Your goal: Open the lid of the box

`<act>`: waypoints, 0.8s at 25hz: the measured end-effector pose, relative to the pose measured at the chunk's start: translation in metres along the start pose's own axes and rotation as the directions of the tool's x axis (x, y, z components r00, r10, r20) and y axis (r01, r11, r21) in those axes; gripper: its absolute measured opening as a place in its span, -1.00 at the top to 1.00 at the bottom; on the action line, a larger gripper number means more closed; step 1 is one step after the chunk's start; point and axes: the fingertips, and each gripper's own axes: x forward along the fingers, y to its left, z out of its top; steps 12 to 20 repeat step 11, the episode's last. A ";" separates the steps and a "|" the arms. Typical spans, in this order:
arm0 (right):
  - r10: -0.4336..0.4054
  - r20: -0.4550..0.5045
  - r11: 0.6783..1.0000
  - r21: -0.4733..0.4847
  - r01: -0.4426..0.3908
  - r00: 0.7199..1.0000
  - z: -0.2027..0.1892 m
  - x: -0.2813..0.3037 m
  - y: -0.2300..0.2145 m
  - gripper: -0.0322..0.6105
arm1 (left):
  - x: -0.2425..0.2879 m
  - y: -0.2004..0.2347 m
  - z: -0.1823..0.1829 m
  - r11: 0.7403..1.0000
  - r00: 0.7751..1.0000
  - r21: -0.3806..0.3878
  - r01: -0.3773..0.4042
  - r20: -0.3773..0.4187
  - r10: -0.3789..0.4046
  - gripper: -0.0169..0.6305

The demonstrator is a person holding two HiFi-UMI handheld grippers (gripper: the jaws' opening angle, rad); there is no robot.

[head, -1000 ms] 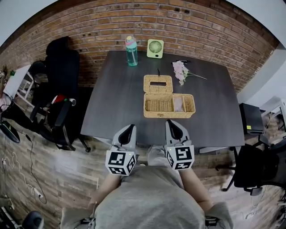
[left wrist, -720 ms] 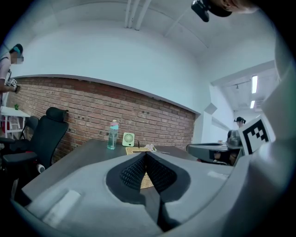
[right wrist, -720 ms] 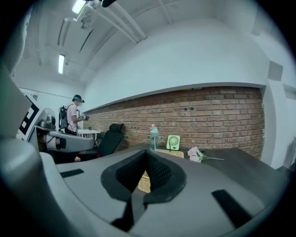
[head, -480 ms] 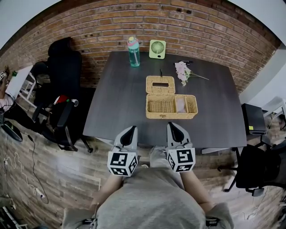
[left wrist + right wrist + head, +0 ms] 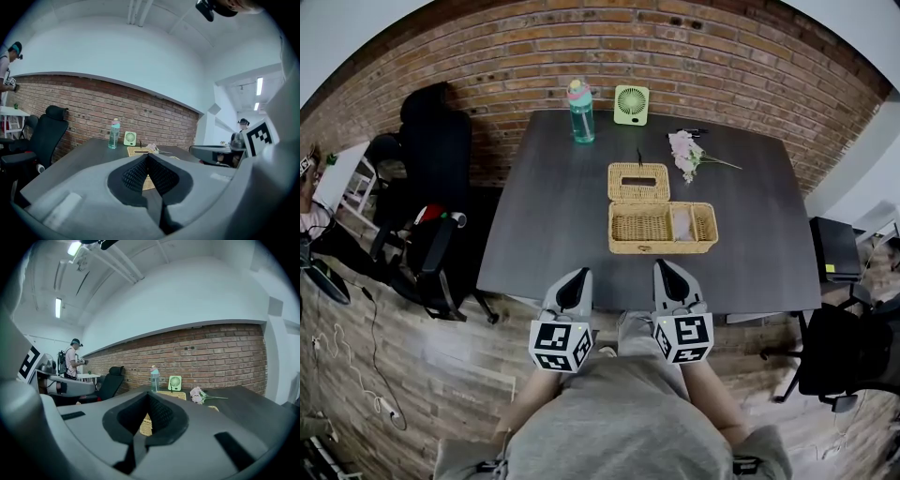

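Note:
A wicker box [image 5: 662,229] sits in the middle of the dark table [image 5: 544,225], its lid [image 5: 638,182] lying flat behind it so the inside shows. My left gripper [image 5: 577,277] and my right gripper [image 5: 667,272] hang side by side at the table's near edge, short of the box. Both are shut with nothing between the jaws. In the left gripper view the box [image 5: 148,181] peeks out between the closed tips [image 5: 146,157]. The right gripper view has the box [image 5: 146,426] behind its closed tips [image 5: 149,395] too.
At the table's far edge stand a teal bottle [image 5: 579,112] and a small green fan [image 5: 631,104]. Pink flowers [image 5: 686,152] lie behind the box to the right. Black office chairs [image 5: 431,246] stand left of the table, another [image 5: 844,356] at the right. A brick wall runs behind.
Both grippers have stayed side by side at the near edge. The whole head view has shifted slightly, so the table and box sit a little lower and to the right in it.

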 end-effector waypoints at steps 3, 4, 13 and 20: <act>-0.001 0.003 1.000 0.005 0.001 1.000 0.001 0.002 -0.003 0.90 | 0.002 0.001 -0.001 1.000 1.000 -0.004 0.001 -0.005 -0.001 0.90; -0.001 0.003 1.000 0.006 0.001 1.000 0.001 0.002 -0.003 0.90 | 0.003 0.001 -0.001 1.000 1.000 -0.005 0.000 -0.006 0.000 0.90; 0.005 0.002 1.000 0.011 -0.005 1.000 0.001 0.008 -0.006 0.90 | 0.007 0.007 -0.002 1.000 1.000 -0.015 -0.003 -0.010 0.003 0.90; 0.005 0.002 1.000 0.011 -0.005 1.000 0.001 0.008 -0.006 0.90 | 0.007 0.007 -0.002 1.000 1.000 -0.015 -0.003 -0.010 0.003 0.90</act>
